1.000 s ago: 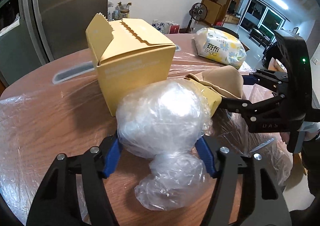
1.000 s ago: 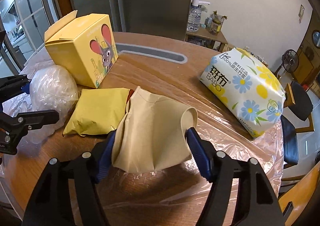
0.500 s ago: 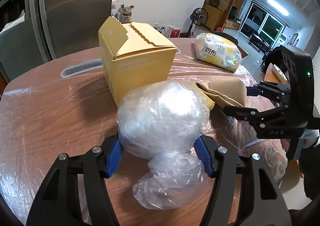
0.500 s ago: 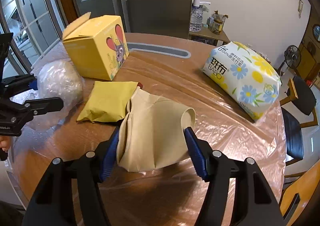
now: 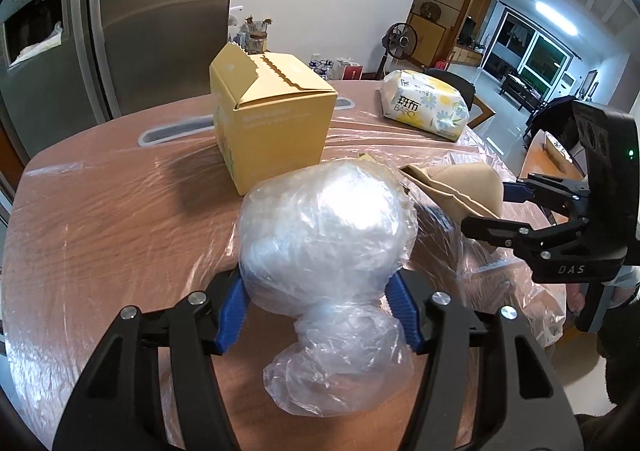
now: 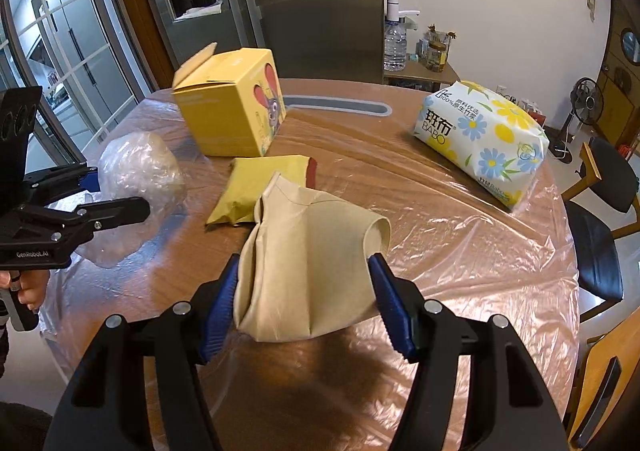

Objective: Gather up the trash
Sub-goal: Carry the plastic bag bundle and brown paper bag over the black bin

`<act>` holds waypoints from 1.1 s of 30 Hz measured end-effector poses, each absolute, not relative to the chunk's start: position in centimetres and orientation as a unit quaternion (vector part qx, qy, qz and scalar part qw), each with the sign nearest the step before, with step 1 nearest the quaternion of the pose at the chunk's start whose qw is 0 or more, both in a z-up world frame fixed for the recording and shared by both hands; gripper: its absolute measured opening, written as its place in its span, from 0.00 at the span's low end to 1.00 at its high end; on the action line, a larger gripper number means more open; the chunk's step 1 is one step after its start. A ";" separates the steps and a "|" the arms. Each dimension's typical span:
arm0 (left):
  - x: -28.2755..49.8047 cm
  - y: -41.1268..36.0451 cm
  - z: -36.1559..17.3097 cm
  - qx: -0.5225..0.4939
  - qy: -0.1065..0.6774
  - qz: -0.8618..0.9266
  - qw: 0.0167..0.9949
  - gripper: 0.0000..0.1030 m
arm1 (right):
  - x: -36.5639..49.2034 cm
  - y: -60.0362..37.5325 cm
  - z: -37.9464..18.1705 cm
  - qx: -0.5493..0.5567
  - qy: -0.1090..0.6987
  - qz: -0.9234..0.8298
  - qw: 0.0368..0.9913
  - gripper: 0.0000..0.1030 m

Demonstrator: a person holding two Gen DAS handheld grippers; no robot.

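Observation:
A crumpled clear plastic wad [image 5: 324, 235] sits between the blue pads of my left gripper [image 5: 316, 283]; its jaws are closing and the pads press into its sides. It hangs a little above the table. The right wrist view shows the same plastic wad [image 6: 136, 167] in the left gripper [image 6: 120, 191] at the left. My right gripper [image 6: 304, 263] is shut on a tan paper bag [image 6: 316, 251], held off the table; that bag [image 5: 460, 183] and right gripper [image 5: 488, 207] also appear at the right of the left wrist view. A flat yellow packet [image 6: 260, 187] lies on the table beyond the bag.
A round wooden table [image 6: 440, 251] is covered in clear film. A yellow cardboard box [image 6: 232, 119] with an open flap stands at the back left, and a flowered tissue pack [image 6: 484, 135] at the back right. Chairs [image 6: 596, 235] stand to the right, a steel fridge [image 6: 312, 3] behind.
Both grippers have drawn back from the yellow box and risen slightly, each carrying its load. The left pads have squeezed further into the plastic wad.

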State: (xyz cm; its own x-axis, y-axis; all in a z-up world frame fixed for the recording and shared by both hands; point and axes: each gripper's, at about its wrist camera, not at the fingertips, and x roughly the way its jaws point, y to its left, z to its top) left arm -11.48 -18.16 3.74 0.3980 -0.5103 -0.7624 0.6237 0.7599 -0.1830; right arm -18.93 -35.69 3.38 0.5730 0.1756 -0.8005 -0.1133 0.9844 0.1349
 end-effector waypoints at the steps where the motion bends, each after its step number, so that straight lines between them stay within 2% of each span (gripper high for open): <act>1: -11.8 -18.1 3.8 0.067 0.430 -0.339 0.834 0.59 | -18.9 -35.8 3.5 0.036 0.454 0.083 0.886 0.60; 33: -20.8 -13.6 4.4 0.069 0.421 -0.308 0.850 0.59 | -28.0 -31.1 6.6 0.057 0.430 0.127 0.892 0.60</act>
